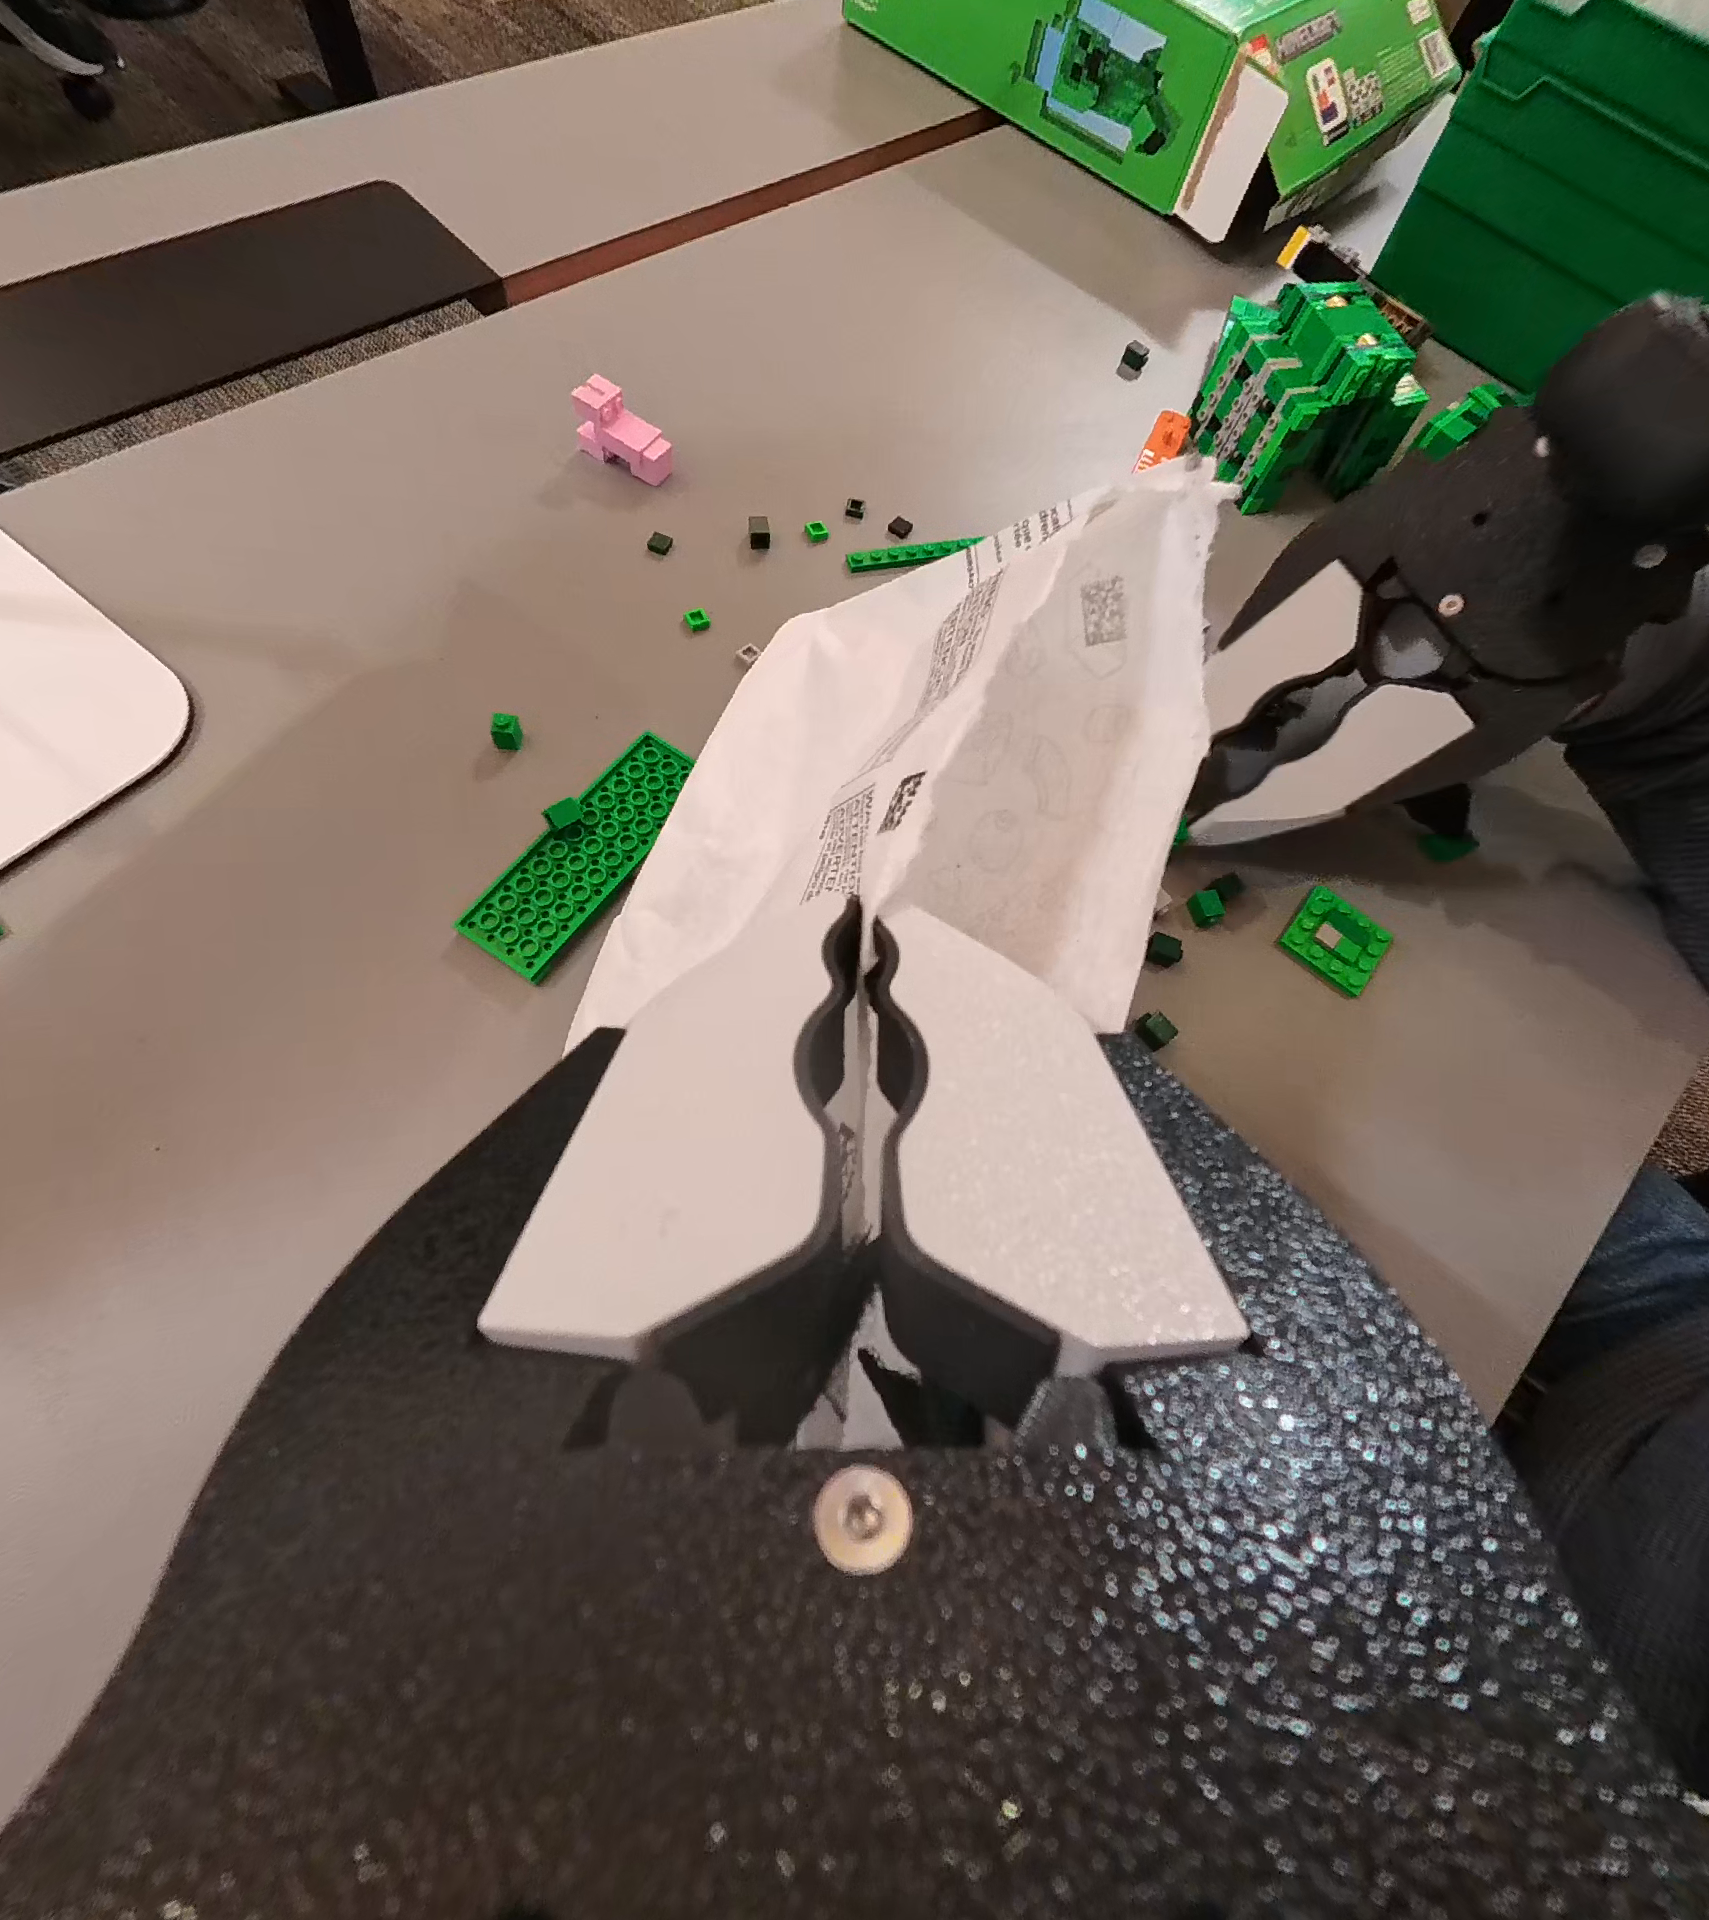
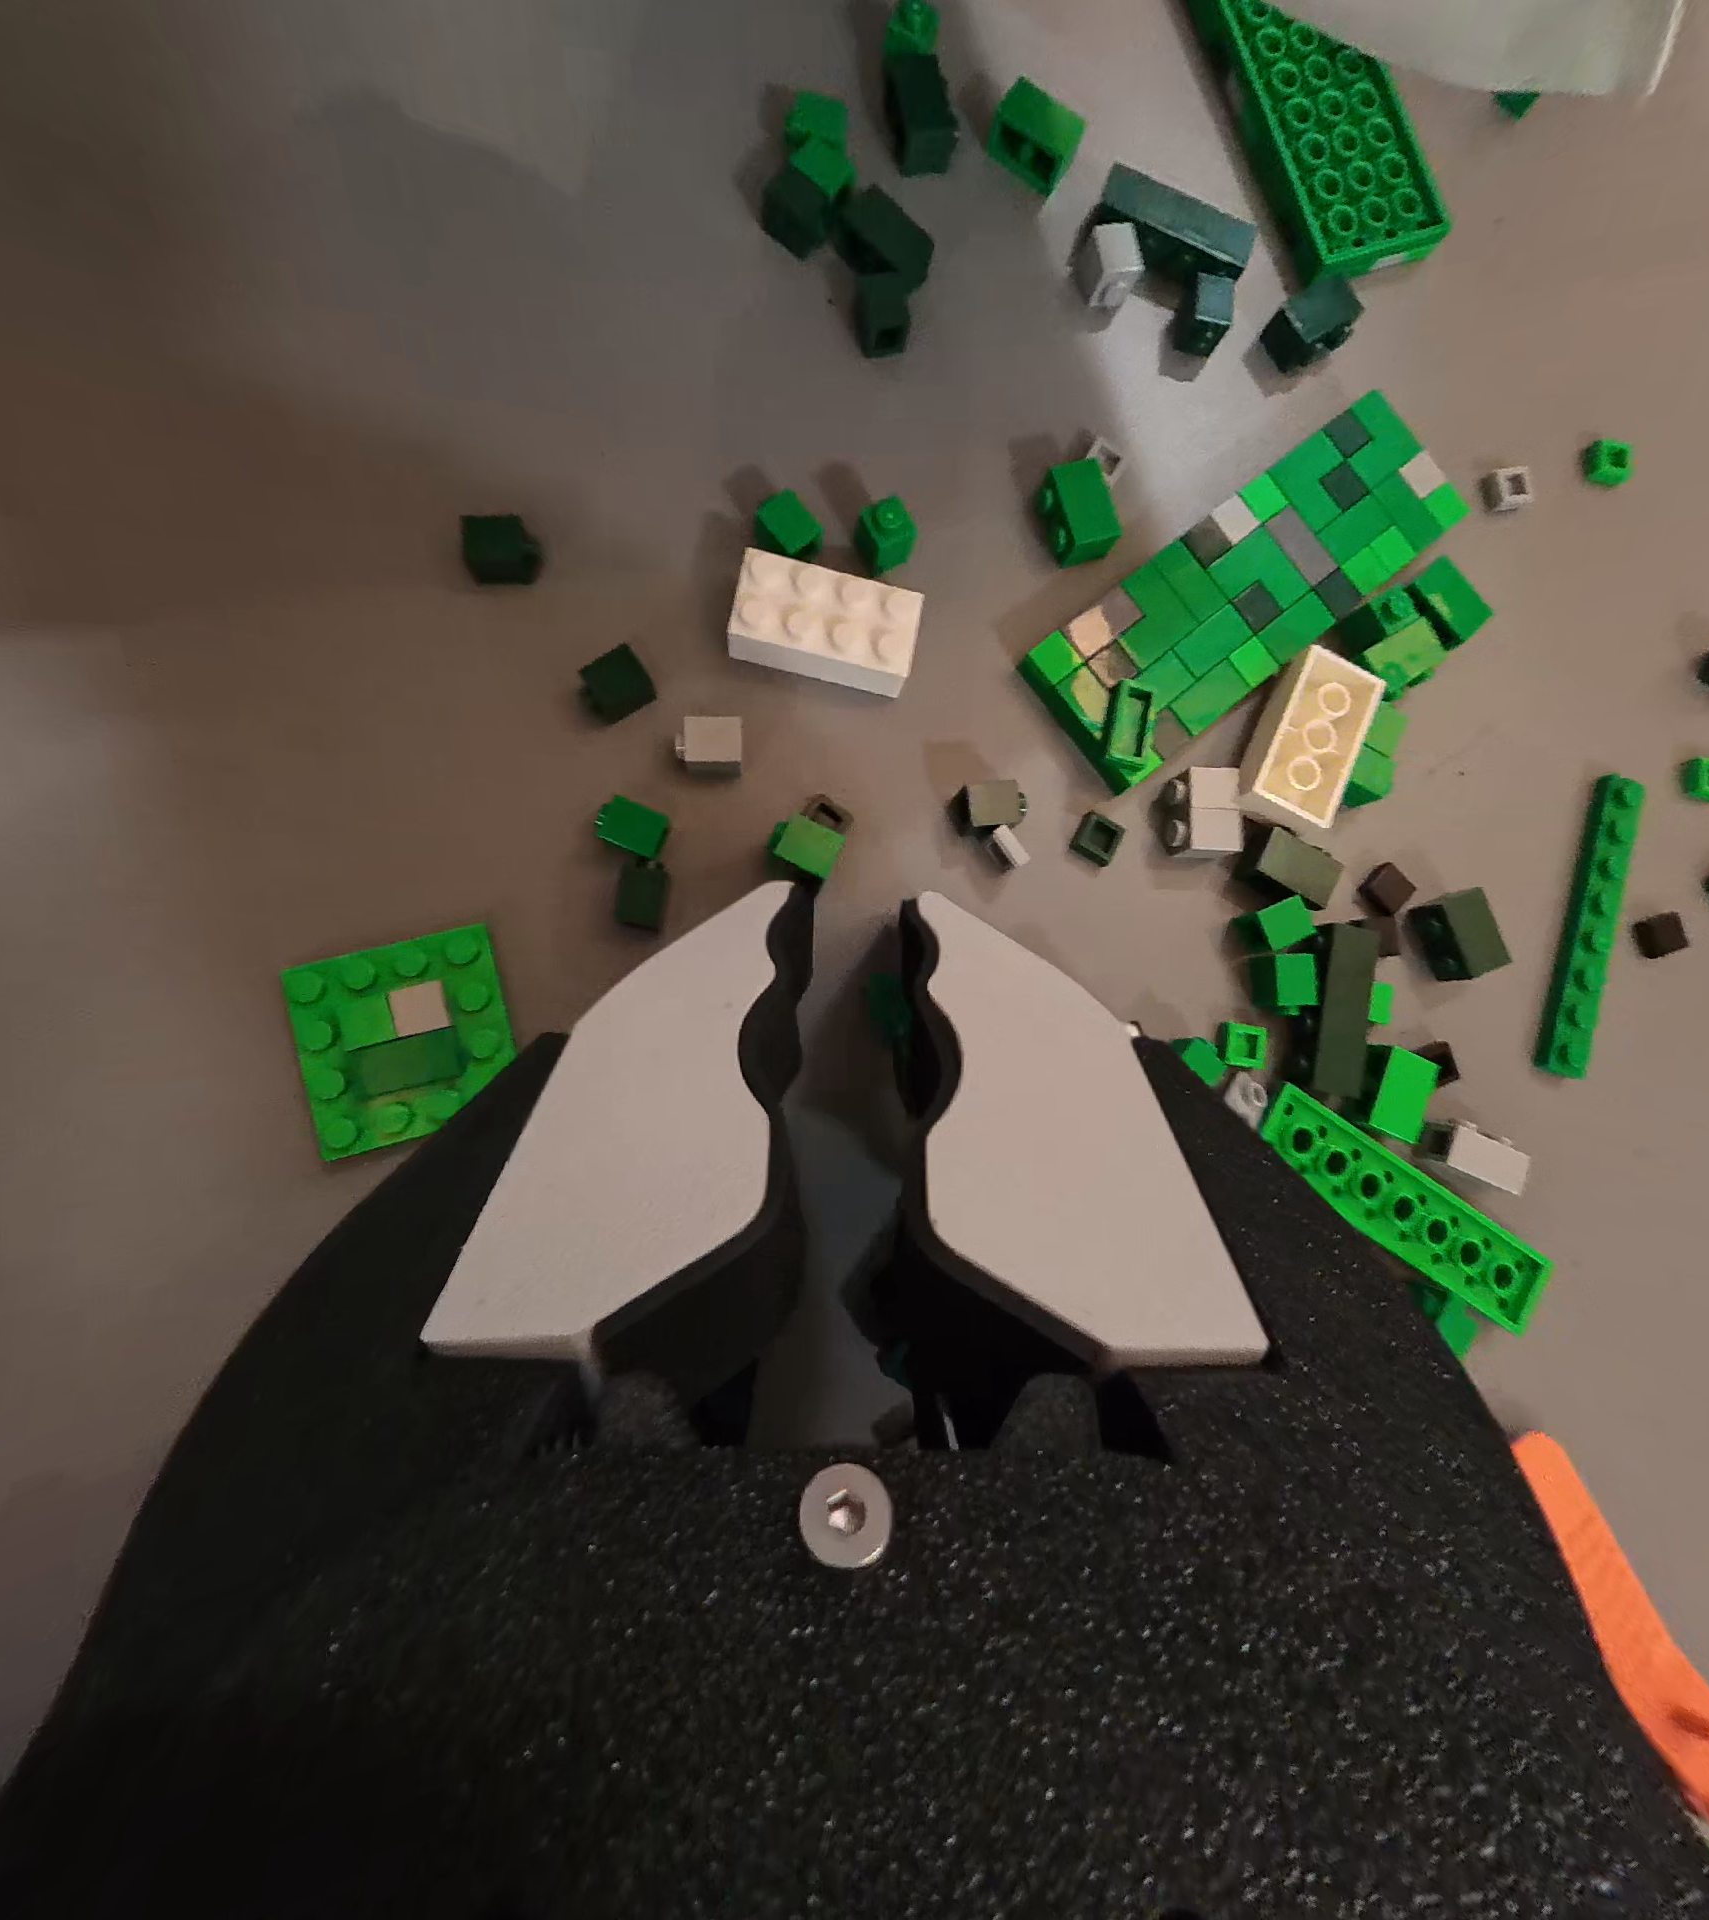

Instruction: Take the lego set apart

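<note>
In the left wrist view, the left tongs [image 1: 862, 930] are clenching a torn white paper bag [image 1: 943, 758] that is standing up from the grey tabletop [image 1: 310, 1039]. The bag is carrying small black print and square code patches, which stay unquoted here. Behind it, a partly built green brick model [image 1: 1307, 405] is sitting near a green printed cardboard box [image 1: 1120, 94] with pictures and a logo. A green plastic bin [image 1: 1639, 208] is being cut off by the right edge. A small pink brick pig [image 1: 616, 431] is standing apart, and a green studded flat plate [image 1: 580, 852] is lying just beside the bag. The bag is hiding the fingertips of the right tongs [image 1: 1234, 769], whose dark body is showing blurred.

In the right wrist view, the right tongs [image 2: 855, 904] are hanging released, with a gap between the fingers, above scattered loose pieces. A white two-by-four brick [image 2: 824, 621] is lying ahead, a mottled green tiled panel [image 2: 1245, 592] to its right. A square bright-green plate [image 2: 393, 1039] is being partly hidden by the left finger. An orange plastic tool [image 2: 1650, 1642] is running off the corner.
</note>
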The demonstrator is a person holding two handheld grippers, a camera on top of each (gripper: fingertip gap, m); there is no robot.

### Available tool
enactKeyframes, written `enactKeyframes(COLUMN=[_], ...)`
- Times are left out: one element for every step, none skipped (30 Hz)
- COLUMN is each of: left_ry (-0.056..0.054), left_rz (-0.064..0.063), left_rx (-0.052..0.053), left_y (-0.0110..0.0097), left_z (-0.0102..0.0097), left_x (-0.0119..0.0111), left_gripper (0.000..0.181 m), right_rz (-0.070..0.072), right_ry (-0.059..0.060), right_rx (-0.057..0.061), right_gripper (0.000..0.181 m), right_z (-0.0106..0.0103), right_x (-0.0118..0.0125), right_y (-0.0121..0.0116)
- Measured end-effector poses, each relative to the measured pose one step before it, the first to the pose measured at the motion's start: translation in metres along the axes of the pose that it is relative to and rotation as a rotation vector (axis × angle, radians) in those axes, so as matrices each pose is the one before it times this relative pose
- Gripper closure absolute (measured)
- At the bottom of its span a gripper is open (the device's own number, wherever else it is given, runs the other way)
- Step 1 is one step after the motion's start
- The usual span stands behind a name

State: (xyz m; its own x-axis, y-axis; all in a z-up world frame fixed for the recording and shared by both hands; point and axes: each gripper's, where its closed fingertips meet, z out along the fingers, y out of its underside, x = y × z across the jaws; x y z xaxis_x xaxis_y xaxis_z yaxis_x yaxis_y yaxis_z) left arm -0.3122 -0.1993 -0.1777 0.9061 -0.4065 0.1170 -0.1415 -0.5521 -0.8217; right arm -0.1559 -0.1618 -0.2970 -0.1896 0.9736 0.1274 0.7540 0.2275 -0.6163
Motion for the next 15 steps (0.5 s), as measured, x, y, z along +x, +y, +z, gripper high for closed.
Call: enactKeyframes(left_ry=[-0.0001, -0.0002, 0.0001, 0.0, 0.0006, 0.0002, -0.0003, -0.0001, 0.0001, 0.0, 0.0004, 0.0, 0.0001, 0.0007, 0.0001], left_rz=[0.0007, 0.0002, -0.0002, -0.0005, -0.0006, 0.0001, 0.0009, 0.0005, 0.0005, 0.0005, 0.0001, 0.0, -0.0002, -0.0001, 0.0003], left_rx=[-0.0001, 0.0, 0.0004, 0.0007, 0.0, -0.0005, -0.0005, -0.0002, 0.0002, 0.0006, 0.0004, 0.0002, -0.0001, -0.0005, -0.0005], left_y=[-0.00003, 0.00006, -0.00001, -0.00014, 0.00001, 0.00019, -0.00004, -0.00002, -0.00007, -0.00021, -0.00008, -0.00002, 0.00002, 0.00002, 0.00012], left_z=[-0.0001, -0.00011, -0.00021, -0.00009, -0.00004, -0.00001, -0.00001, -0.0001, -0.00007, -0.0001, -0.0001, 0.00001, -0.00001, 0.00003, 0.0001], left_x=[0.00008, -0.00009, 0.00004, -0.00013, 0.00002, 0.00013, 0.00009, 0.00009, 0.00011, 0.00011, 0.0001, 0.00001, 0.00003, 0.00006, 0.00017], left_gripper=[0.181, 0.181, 0.181, 0.181, 0.181, 0.181, 0.181, 0.181, 0.181, 0.181, 0.181, 0.181, 0.181, 0.181, 0.181], right_rz=[-0.007, -0.0019, 0.0005, -0.0007, -0.0022, -0.0013, -0.0027, -0.0061, -0.0062, -0.0041, -0.0024, -0.0041, -0.0041, -0.0038, -0.0033], right_ry=[0.0244, 0.019, 0.0098, 0.0108, 0.0163, 0.0224, 0.0269, 0.0227, 0.0068, -0.0123, -0.0331, -0.0519, -0.0491, -0.0377, -0.0333], right_rx=[0.0034, 0.0098, 0.0127, 0.0101, 0.003, -0.004, -0.0064, 0.001, 0.0162, 0.0295, 0.0365, 0.0369, 0.028, 0.0141, 0.0003], right_gripper=[0.167, 0.168, 0.169, 0.17, 0.17, 0.171, 0.171, 0.171, 0.171, 0.171, 0.172, 0.172, 0.173, 0.173, 0.173], right_z=[-0.00109, -0.0011, -0.00101, -0.00068, -0.0004, -0.00025, -0.00022, -0.00044, -0.00072, -0.0008, -0.00053, 0.00019, 0.00123, 0.00229, 0.00312], right_x=[0.00328, 0.00267, 0.00144, 0.00143, 0.0022, 0.00324, 0.0038, 0.0031, 0.0005, -0.00248, -0.00575, -0.00882, -0.00861, -0.00695, -0.00631], right_y=[-0.0007, -0.00197, -0.00233, -0.00189, -0.00082, 0.00036, 0.00069, -0.00048, -0.00284, -0.0052, -0.00662, -0.00692, -0.00594, -0.00404, -0.0018])
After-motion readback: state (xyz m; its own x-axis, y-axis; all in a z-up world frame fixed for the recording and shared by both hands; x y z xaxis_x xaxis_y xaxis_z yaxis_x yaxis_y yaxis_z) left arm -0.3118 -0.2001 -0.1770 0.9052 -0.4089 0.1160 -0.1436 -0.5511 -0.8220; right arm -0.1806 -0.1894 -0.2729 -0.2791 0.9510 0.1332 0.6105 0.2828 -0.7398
